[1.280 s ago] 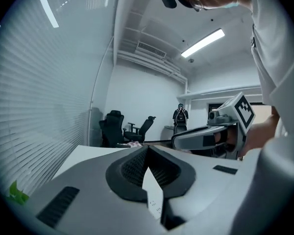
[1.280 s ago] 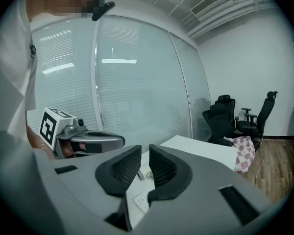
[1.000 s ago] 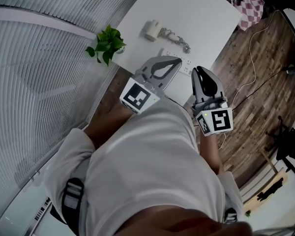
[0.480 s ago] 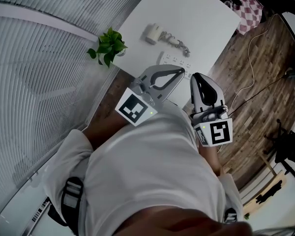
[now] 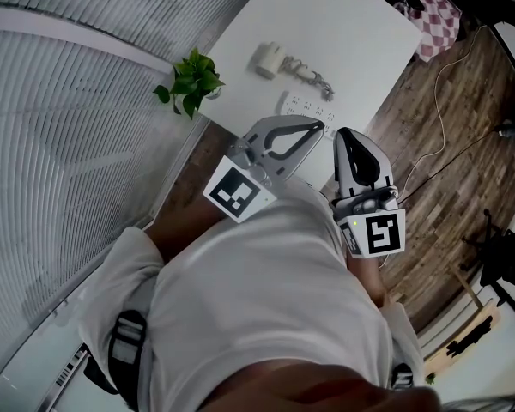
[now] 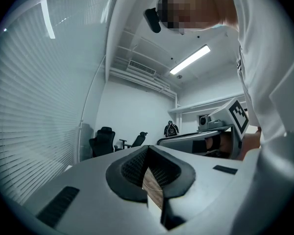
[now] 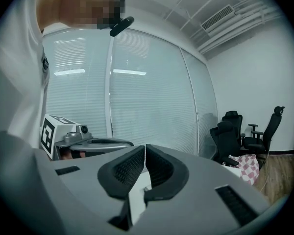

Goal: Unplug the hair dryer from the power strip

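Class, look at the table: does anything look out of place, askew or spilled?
Nothing is spilled or broken. The hair dryer has its cord bunched beside it, and the power strip sits close to the table's near edge.

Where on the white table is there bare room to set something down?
Bare: the wide far stretch of the table beyond the hair dryer, toward the checkered cloth. Crowded: the near edge, where the dryer, its cord, the power strip and the plant cluster.
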`<state>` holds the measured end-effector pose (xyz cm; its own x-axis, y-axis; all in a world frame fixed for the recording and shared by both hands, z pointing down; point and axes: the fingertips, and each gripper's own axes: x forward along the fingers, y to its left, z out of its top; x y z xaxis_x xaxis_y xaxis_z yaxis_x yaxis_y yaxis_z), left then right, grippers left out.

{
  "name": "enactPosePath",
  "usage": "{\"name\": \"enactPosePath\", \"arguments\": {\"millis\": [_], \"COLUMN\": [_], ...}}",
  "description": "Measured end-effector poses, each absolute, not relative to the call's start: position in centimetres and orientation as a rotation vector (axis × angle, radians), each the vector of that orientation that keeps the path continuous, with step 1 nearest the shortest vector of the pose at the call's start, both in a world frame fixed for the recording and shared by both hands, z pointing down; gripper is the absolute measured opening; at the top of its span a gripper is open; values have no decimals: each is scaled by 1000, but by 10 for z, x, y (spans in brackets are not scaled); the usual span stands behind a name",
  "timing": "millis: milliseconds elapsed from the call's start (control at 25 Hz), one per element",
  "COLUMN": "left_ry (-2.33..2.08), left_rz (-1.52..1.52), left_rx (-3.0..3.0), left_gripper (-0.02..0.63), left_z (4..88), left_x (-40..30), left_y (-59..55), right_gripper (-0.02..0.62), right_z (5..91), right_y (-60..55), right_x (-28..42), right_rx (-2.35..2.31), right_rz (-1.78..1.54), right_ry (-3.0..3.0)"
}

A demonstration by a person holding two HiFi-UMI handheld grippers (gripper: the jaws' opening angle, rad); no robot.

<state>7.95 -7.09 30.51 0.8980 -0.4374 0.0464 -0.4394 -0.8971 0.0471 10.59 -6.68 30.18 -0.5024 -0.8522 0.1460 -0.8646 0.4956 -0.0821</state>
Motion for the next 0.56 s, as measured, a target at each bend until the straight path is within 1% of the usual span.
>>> {"name": "enactPosePath", "arguments": {"millis": [560], "left_ry": [-710], "left_rz": [34], "left_rx": [2988], "left_gripper": [29], "left_z": [305], "left_x": [76], "left_y": [-76], "right_gripper": [37], "right_z": [304], "right_y": [-72], "right_x": [105], "right_rx": [1524], "right_rz": [213], "right_ry": [-2609]}}
